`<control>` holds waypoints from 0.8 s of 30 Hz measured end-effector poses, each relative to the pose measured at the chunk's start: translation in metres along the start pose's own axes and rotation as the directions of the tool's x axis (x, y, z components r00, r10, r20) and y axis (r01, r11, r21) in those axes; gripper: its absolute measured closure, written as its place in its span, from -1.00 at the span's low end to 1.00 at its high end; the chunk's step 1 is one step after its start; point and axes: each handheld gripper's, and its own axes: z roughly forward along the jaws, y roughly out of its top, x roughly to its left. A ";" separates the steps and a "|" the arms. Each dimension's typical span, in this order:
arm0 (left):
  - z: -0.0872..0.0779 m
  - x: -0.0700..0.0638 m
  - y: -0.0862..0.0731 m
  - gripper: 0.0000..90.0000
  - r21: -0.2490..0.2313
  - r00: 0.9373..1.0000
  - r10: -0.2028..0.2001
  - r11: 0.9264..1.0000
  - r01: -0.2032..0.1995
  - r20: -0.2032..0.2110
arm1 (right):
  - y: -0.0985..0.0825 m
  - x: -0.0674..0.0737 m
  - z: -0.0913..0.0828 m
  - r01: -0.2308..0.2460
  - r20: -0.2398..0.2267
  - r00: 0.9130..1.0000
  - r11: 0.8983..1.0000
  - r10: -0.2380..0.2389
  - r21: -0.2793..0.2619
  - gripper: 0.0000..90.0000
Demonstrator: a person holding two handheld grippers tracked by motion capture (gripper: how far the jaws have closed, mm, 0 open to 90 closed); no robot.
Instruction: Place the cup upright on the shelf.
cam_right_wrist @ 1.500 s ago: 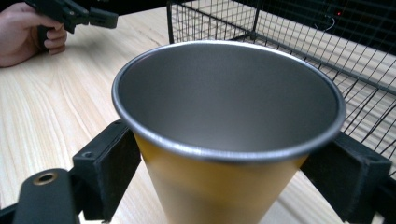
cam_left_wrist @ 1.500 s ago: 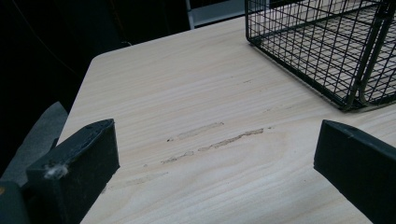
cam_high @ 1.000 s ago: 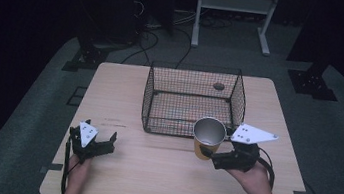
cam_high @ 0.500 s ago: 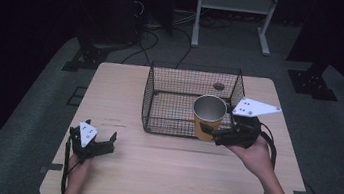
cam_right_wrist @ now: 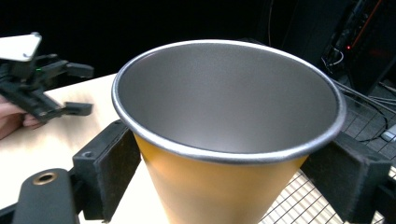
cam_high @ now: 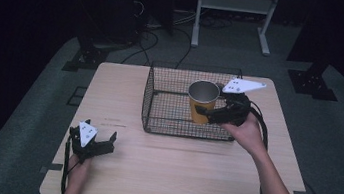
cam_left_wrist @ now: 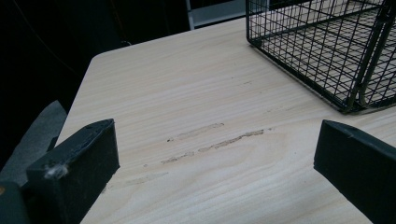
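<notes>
A yellow metal cup point(cam_high: 202, 101) with a grey inside hangs upright over the black wire basket point(cam_high: 159, 103) in the high view. My right gripper point(cam_high: 205, 112) is shut on the cup, one jaw on each side of its wall. The right gripper view looks down into the cup point(cam_right_wrist: 224, 130), the pads point(cam_right_wrist: 105, 168) pressing its sides, basket mesh beneath. My left gripper point(cam_high: 95, 142) rests near the table's front left, open and holding nothing. In the left gripper view its jaws stand wide apart over bare wood, with the basket point(cam_left_wrist: 327, 51) at the upper right.
The light wooden table point(cam_high: 174, 178) has bare room in front of the basket and to its left. A small round object point(cam_high: 222, 87) lies at the basket's back right. Stands and cables sit on the dark floor beyond the table.
My right gripper has carried the cup away from me, from in front of the basket to above its inside. The left gripper has stayed put.
</notes>
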 end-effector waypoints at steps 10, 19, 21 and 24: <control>0.000 0.001 0.000 -1.00 -0.002 1.000 -0.005 1.000 0.005 0.002 | 0.005 -0.030 0.036 -0.020 -0.018 1.000 0.999 0.021 0.029 -0.69; 0.000 0.001 0.000 -1.00 -0.003 1.000 -0.009 1.000 0.009 0.004 | 0.002 -0.052 0.069 -0.039 -0.064 0.997 0.996 0.044 0.074 -0.69; 0.000 0.001 0.000 -1.00 -0.004 1.000 -0.009 1.000 0.009 0.005 | 0.002 -0.055 0.076 -0.041 -0.076 0.996 0.996 0.048 0.084 -0.69; 0.000 0.001 0.000 -1.00 -0.006 1.000 -0.011 1.000 0.011 0.006 | -0.001 -0.059 0.082 -0.038 -0.085 0.995 0.997 0.044 0.071 -0.69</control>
